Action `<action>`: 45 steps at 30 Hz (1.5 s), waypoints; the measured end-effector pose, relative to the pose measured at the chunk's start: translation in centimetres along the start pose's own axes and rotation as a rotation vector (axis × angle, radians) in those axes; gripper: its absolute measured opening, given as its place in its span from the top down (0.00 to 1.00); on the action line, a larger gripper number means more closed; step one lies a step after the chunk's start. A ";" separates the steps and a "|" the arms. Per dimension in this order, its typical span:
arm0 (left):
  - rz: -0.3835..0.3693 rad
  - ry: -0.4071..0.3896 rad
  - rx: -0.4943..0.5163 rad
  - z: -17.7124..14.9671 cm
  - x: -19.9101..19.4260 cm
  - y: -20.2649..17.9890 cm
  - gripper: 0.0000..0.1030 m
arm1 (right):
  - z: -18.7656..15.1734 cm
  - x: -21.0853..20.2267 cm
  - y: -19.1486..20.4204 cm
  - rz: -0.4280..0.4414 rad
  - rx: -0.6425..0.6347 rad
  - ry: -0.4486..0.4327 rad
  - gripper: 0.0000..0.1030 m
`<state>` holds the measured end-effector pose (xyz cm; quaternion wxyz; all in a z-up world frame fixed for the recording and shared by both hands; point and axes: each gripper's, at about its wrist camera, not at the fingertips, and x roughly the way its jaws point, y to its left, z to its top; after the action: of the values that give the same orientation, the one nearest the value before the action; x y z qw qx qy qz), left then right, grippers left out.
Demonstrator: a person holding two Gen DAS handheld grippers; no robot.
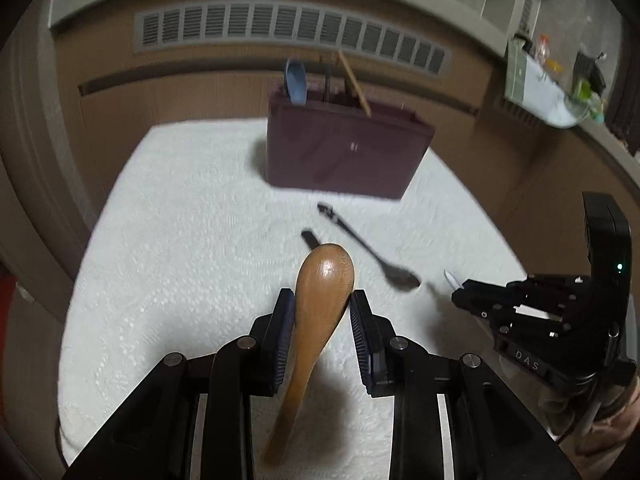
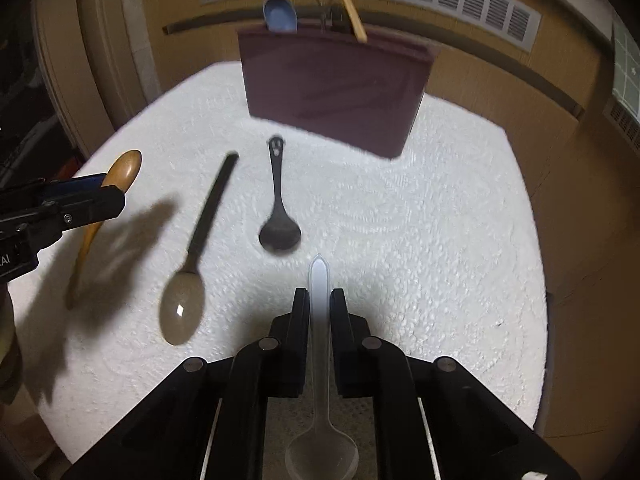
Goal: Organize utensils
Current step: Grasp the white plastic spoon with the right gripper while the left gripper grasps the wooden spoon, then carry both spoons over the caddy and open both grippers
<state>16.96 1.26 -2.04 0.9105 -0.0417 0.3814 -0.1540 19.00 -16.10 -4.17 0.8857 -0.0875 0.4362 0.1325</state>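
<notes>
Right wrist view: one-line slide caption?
Right gripper shut on clear plastic spoon; two dark spoons on white cloth, maroon holder beyond.

A white, bumpy-textured cloth (image 2: 420,240) covers the table. The holder (image 2: 336,84) is dark maroon, holding a pale blue spoon (image 2: 280,14). One spoon (image 1: 320,304) is honey-brown wood, another (image 2: 279,200) black, another (image 2: 320,320) translucent white.

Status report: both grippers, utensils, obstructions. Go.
Left gripper shut on brown wooden spoon. Right gripper shut on clear plastic spoon. Two dark spoons lie before maroon holder; nothing blocks it.
</notes>
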 end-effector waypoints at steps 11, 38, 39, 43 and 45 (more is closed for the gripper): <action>-0.044 -0.104 0.040 4.4 -2.4 -1.0 0.80 | 2.4 -4.2 -1.9 0.028 0.091 -0.129 0.90; -0.043 0.080 0.122 3.3 4.8 -3.5 0.73 | 1.9 -2.3 -3.7 0.063 0.145 -0.083 0.90; -0.049 0.045 0.108 3.6 3.9 -3.5 0.73 | 2.0 -2.4 -3.7 0.065 0.150 -0.090 0.90; -0.056 -0.056 0.059 4.9 1.5 -2.8 0.73 | 2.8 -2.9 -3.7 0.078 0.163 -0.120 0.90; -0.062 -0.101 0.036 5.8 0.7 -2.5 0.73 | 3.5 -3.4 -3.9 0.084 0.169 -0.148 0.90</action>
<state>20.95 -1.58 2.06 0.9241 -0.0448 0.3306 -0.1864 20.84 -19.35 0.74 0.9133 0.0158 0.3827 0.1384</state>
